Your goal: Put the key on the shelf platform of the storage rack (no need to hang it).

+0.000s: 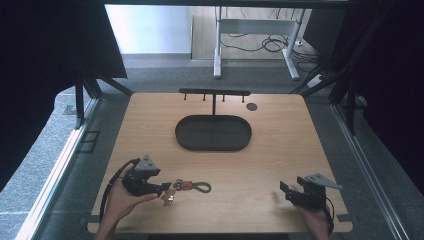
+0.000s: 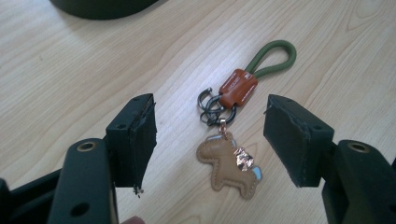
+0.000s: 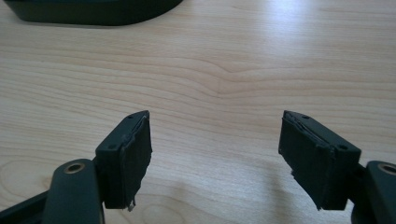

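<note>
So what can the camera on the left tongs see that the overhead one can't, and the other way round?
The left gripper view alone shows keychain detail: a tan horse charm, an orange tag, dark metal rings, and the left tongs open, the charm between their pads. The high view alone shows the black hook rack, the right tongs and the person's hands. Both show the keychain's green loop, the dark oval tray and the wooden table.

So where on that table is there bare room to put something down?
Bare wood lies between the keychain and the right gripper, and on both sides of the dark oval tray. It is crowded at the front left, where the open left gripper sits over the keychain, and behind the tray by the hook rack.
</note>
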Tool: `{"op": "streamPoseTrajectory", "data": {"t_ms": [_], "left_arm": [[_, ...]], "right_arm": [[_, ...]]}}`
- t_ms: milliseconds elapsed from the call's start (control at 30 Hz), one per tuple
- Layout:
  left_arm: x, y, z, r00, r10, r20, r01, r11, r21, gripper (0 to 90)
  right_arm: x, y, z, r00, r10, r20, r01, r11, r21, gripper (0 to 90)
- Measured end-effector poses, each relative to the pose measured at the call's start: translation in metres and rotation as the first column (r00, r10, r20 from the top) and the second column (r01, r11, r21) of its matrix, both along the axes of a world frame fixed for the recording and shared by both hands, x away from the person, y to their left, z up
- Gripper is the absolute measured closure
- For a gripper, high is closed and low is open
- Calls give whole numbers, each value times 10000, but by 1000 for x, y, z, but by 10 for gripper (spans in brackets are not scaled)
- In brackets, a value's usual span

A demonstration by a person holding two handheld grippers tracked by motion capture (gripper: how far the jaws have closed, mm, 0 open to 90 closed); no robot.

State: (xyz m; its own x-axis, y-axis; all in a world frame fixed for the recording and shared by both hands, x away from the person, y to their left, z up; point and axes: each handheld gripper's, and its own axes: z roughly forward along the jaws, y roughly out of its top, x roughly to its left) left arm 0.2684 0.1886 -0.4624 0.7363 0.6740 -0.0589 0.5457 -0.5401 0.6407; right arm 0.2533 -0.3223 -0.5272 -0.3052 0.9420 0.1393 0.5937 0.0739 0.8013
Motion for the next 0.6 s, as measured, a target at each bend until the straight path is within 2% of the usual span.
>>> {"op": "streamPoseTrajectory", "data": {"t_ms": [233,400,600], "left_arm": [[4,-9,10,9987,-462,226,456,9986,274,371],[3,-8,22,9976,-601,341,597,9981,123,377],[4,-12,24,9962,-827,256,823,9965,150,403]], "right_arm": [[2,-1,-2,9999,0,-167,0,10000,5,284],[1,0,-1,9997,-49,-219,50,10000,36,296],[2,3,-1,9997,64,-232,-66,9999,-103,293]]}}
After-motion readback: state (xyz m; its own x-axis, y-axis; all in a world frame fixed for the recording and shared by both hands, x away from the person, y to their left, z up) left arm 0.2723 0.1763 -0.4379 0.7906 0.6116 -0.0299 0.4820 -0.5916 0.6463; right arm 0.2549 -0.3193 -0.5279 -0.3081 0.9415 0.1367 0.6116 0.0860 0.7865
